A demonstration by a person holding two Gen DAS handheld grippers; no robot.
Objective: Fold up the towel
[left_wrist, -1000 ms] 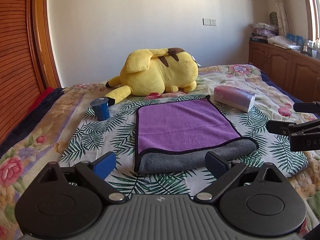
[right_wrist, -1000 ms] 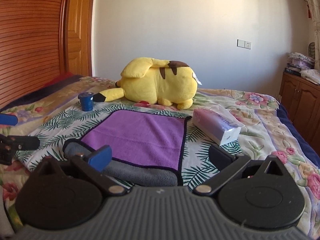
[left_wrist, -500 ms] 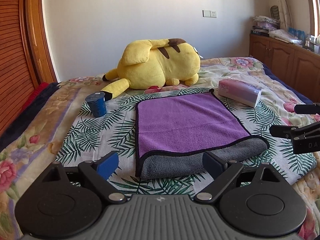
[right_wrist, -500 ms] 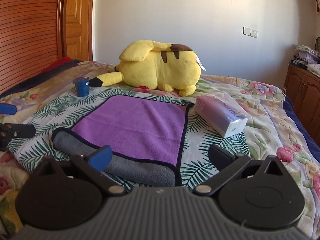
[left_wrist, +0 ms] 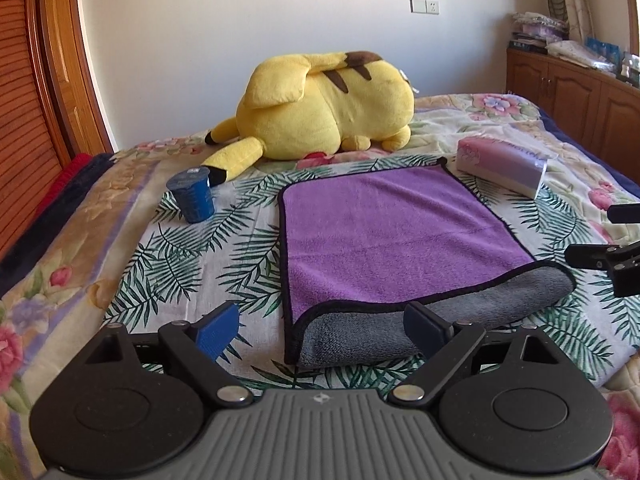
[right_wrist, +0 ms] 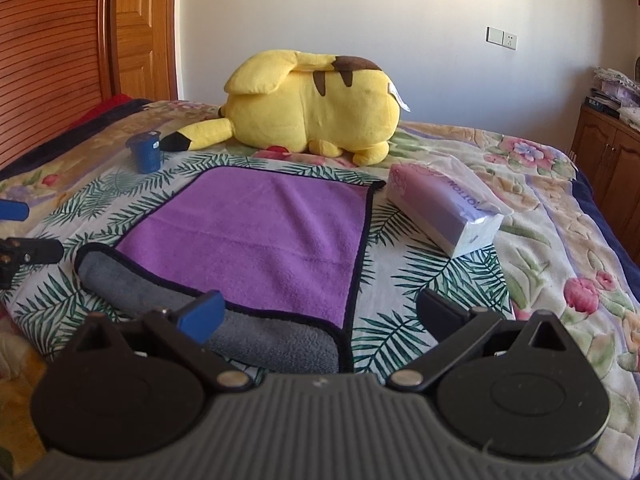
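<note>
both cameras are sitting closer to the towel [left_wrist: 392,236] than they were a second ago: in the left wrist view the plush toy and the blue cup are looming larger, and the grey rolled edge of the towel is now lying right between the fingers. the left tool [left_wrist: 320,330] is being held with its fingers wide apart and gripping nothing, its span straddling the near left corner of the towel. the right tool [right_wrist: 320,314] is likewise spread and gripping nothing, its blue finger hovering in front of the grey edge near the right corner. this is looking like the approach to a grasp on the two near corners, so the fold itself seems not yet begun, apart from the near edge already lying turned over with its grey underside showing.

the towel is lying flat on the bed [left_wrist: 120,248], purple side up, on a palm-leaf cover over a floral quilt. the yellow plush toy [left_wrist: 324,108] is resting just beyond its far edge, the blue cup [left_wrist: 194,196] is standing off to its left, and a tissue pack [right_wrist: 444,208] is lying near its far right corner. wooden cabinets [left_wrist: 576,96] are lining the right wall, a wooden door [right_wrist: 140,28] is standing on the left, and a wall socket [right_wrist: 502,38] is showing on the pale wall.
</note>
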